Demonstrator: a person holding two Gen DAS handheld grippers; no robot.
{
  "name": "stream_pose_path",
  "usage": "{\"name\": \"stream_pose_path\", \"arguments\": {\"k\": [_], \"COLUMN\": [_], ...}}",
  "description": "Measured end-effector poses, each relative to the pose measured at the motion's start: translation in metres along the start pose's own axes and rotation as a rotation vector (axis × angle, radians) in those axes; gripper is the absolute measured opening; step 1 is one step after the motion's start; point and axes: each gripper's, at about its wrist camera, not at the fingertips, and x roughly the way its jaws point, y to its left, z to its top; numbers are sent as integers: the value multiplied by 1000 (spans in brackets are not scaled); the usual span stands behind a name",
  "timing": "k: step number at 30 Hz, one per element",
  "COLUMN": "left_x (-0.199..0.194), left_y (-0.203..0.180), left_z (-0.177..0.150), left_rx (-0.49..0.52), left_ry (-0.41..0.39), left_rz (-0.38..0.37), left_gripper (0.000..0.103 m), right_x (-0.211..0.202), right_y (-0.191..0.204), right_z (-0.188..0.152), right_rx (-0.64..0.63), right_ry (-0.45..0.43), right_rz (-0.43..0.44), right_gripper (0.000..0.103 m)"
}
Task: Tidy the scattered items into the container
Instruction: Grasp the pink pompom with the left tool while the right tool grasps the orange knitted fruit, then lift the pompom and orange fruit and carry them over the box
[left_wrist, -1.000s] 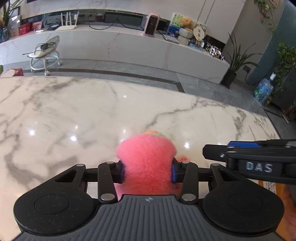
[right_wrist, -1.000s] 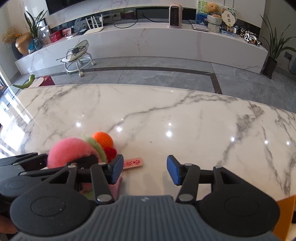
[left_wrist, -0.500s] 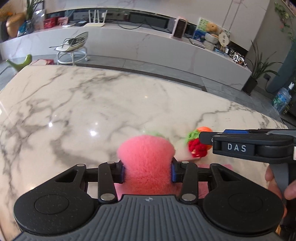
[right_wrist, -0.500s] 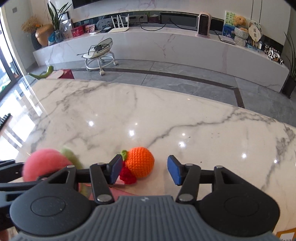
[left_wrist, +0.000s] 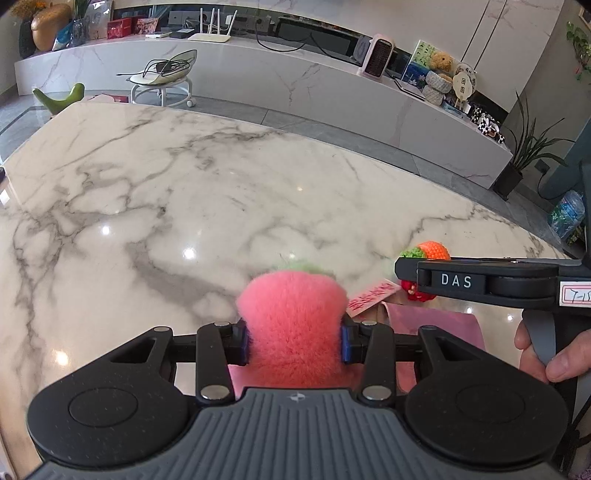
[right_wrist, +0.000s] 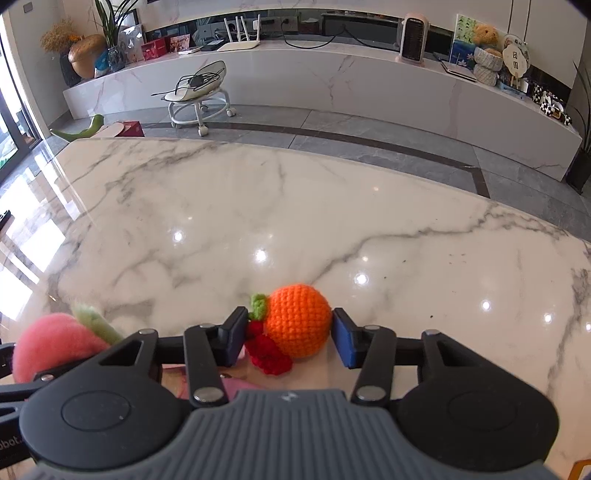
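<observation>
My left gripper (left_wrist: 292, 338) is shut on a fluffy pink peach toy (left_wrist: 291, 317) with a green leaf, held above the marble table (left_wrist: 184, 192). The peach also shows at the left edge of the right wrist view (right_wrist: 55, 343). My right gripper (right_wrist: 288, 338) is open around a crocheted orange (right_wrist: 298, 320) with a green leaf and a red crocheted piece (right_wrist: 267, 352) attached. The orange sits between the jaws, with a small gap to each pad. The right gripper also shows in the left wrist view (left_wrist: 476, 282), and the orange (left_wrist: 430, 251) peeks behind it.
A pink tag with red writing (left_wrist: 371, 298) lies near a pink sheet (left_wrist: 432, 325) on the table. A low marble bench (right_wrist: 332, 85) and a small white stool (right_wrist: 199, 99) stand beyond the table's far edge. No container is in view.
My right gripper has moved forward so the crocheted orange now sits between its jaws. My left gripper has swung left with the peach still held.
</observation>
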Motion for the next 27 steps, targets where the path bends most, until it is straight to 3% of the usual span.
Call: {"name": "stream_pose_path", "arguments": {"k": [13,27], "left_x": [-70,-163], "left_y": [-26,-78], "left_z": [-19,-62], "left_rx": [12,115], "left_ry": [-47,-145], "left_rz": [-9,-80], "left_gripper": [46,46], "right_x": [-95,-232], "right_y": [-2,-4], "right_z": [-31,-100], "right_rx": [23,74], "right_ry": [-56,-199], "right_rz": [13,5], "right_gripper": [50,50]}}
